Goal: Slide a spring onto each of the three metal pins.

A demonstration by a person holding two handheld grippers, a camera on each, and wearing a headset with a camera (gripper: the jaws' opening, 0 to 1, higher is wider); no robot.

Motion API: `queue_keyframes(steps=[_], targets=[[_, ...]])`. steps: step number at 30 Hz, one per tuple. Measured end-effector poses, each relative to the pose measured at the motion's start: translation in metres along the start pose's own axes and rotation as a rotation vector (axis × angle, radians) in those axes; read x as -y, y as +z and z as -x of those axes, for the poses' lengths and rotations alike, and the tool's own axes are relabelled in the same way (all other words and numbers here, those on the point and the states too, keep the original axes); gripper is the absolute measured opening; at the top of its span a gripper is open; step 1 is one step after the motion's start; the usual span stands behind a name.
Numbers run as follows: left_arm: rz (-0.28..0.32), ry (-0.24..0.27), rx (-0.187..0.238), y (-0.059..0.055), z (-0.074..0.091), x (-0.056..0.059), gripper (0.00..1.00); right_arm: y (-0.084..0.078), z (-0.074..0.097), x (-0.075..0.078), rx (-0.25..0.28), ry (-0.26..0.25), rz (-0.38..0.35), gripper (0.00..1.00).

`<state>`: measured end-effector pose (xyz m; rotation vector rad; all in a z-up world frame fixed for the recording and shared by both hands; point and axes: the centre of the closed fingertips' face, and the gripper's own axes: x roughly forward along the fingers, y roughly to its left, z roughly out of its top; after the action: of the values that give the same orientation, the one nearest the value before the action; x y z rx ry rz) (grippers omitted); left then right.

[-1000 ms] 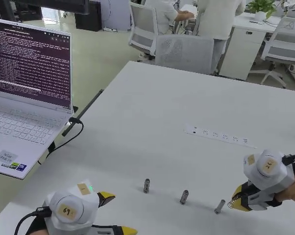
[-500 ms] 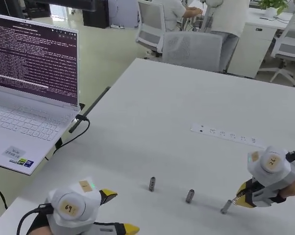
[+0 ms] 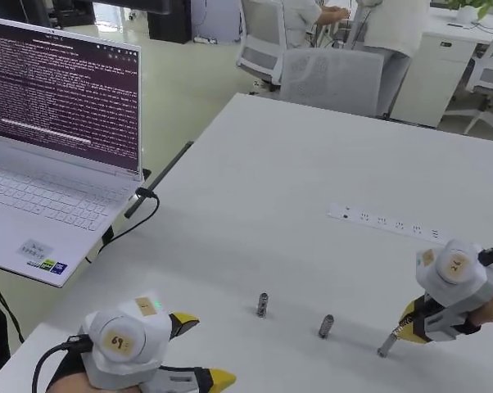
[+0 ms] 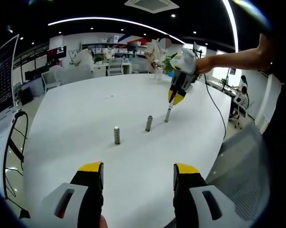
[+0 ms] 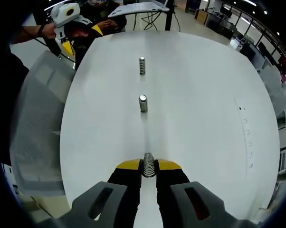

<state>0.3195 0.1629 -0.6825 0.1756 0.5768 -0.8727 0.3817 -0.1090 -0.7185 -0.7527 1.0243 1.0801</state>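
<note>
Three small metal pins stand in a row on the white table (image 3: 312,180). The left pin (image 3: 262,304) and middle pin (image 3: 326,326) each carry a coiled spring, as also seen on the near pin (image 5: 143,103) and far pin (image 5: 142,65). My right gripper (image 3: 409,325) is shut on a spring (image 5: 148,165), with its tips at the top of the third pin (image 3: 386,344), which leans. My left gripper (image 3: 199,350) rests open near the table's front edge, well short of the pins (image 4: 117,135). Its jaws hold nothing (image 4: 138,171).
An open laptop (image 3: 58,131) sits at the left with a cable (image 3: 132,217) trailing beside it. A white power strip (image 3: 390,225) lies beyond the pins. Office chairs (image 3: 332,78) and people are behind the table's far edge.
My right gripper has brought the spring in from beside the third pin to its top. The left gripper has stayed put. The head camera has drifted.
</note>
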Motion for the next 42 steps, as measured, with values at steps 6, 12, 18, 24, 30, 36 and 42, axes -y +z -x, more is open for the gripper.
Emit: queue_keyframes(steps=[6, 12, 18, 24, 30, 36, 42], targets=[[0.014, 0.0, -0.004, -0.004, 0.001, 0.001, 0.55, -0.001, -0.005, -0.001, -0.009, 0.008, 0.004, 0.09], [0.017, 0.001, -0.008, -0.004, 0.002, 0.0, 0.54, -0.002, -0.01, -0.001, -0.019, 0.013, 0.013, 0.09], [0.019, 0.003, -0.006, -0.003, 0.001, -0.001, 0.54, -0.006, -0.016, -0.002, -0.045, 0.018, 0.036, 0.09], [0.02, 0.004, -0.008, -0.003, 0.001, -0.001, 0.54, -0.006, -0.022, -0.003, -0.053, 0.026, 0.045, 0.09], [0.024, 0.01, -0.01, -0.003, 0.003, -0.003, 0.54, -0.009, -0.03, -0.002, -0.066, 0.034, 0.048, 0.09], [0.028, 0.014, -0.014, -0.006, 0.003, -0.004, 0.54, -0.012, -0.038, -0.003, -0.087, 0.038, 0.064, 0.09], [0.03, 0.016, -0.014, -0.006, 0.004, -0.004, 0.54, -0.016, -0.046, -0.003, -0.113, 0.038, 0.088, 0.09]])
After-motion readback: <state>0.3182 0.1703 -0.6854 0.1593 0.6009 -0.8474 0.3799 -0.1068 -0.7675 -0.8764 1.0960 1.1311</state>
